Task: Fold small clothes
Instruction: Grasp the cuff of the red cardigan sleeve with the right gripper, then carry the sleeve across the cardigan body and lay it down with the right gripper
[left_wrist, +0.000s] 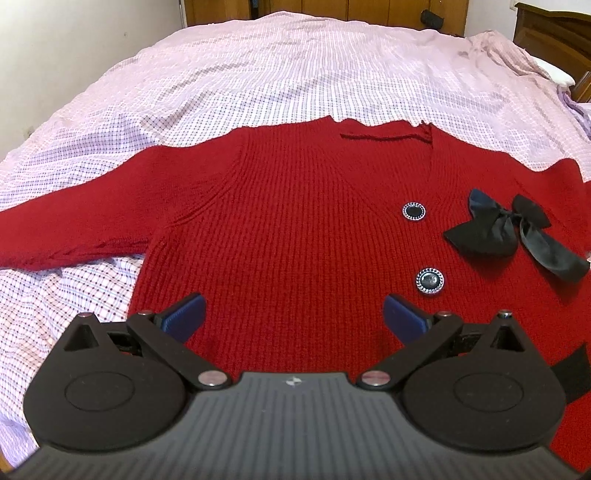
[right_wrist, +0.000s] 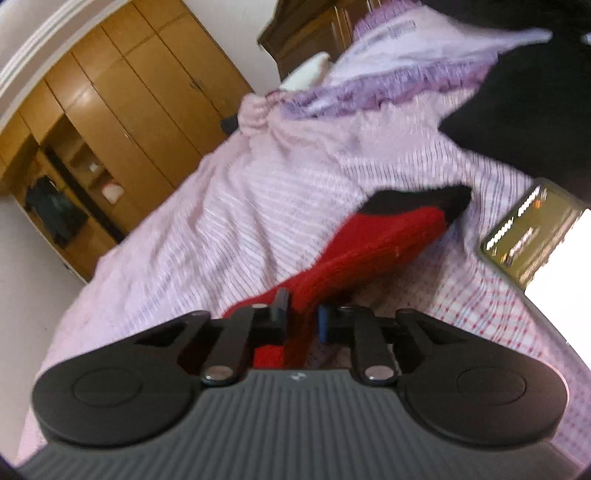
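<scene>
left wrist view: one red cardigan (left_wrist: 288, 221) lies flat, front up, on the bed (left_wrist: 295, 74), which is covered in a pink checked sheet. one sleeve (left_wrist: 74, 218) stretches out to the left. two round dark buttons show on the front, an upper button (left_wrist: 413, 211) and a lower button (left_wrist: 429, 281), with one black bow (left_wrist: 513, 232) to their right. the left claw (left_wrist: 293, 317) hovers over the lower front of the knit, its two blue pads spread wide apart with nothing between them.

right wrist view: blurred. the right claw (right_wrist: 303, 314) is closed on one red sleeve (right_wrist: 369, 251) with a black cuff (right_wrist: 417, 199), lifted off the sheet. one lit phone (right_wrist: 532, 236) lies on the bed at right. one wooden wardrobe (right_wrist: 122, 110) stands behind.
</scene>
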